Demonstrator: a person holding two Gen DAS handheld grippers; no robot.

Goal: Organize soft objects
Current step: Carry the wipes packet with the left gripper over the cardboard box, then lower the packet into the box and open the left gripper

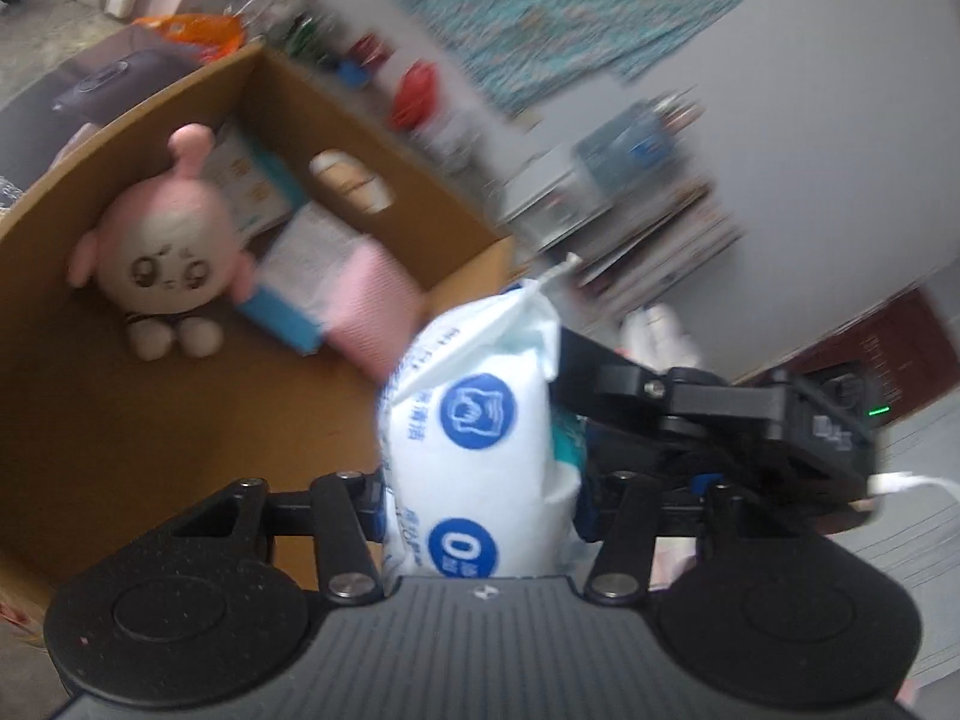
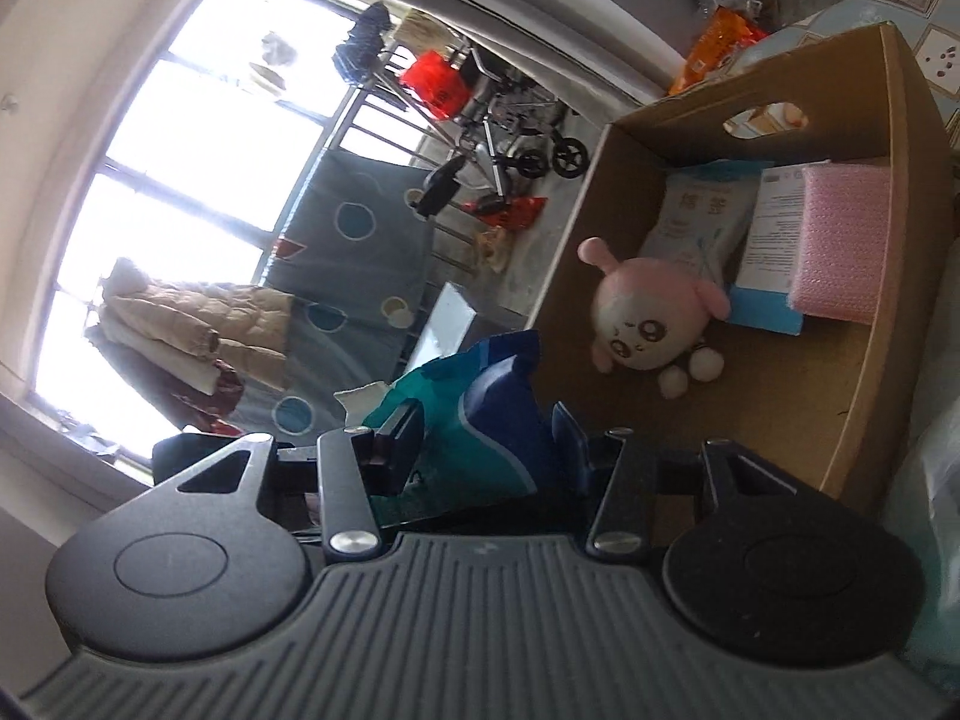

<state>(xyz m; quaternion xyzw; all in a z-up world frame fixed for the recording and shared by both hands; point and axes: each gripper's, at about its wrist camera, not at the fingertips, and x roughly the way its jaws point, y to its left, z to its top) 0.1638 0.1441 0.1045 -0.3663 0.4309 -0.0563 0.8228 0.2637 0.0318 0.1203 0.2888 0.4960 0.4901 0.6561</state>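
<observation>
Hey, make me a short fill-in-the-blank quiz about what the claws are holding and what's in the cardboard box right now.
1. The left claw is shut on a white ____ pack with blue round logos.
2. The plush doll lying in the cardboard box is mostly ____ in color.
3. The right claw grips a blue and ____ pack.
4. The pink sponge lies ____ the box.

Missing words: tissue; pink; teal; inside
</observation>
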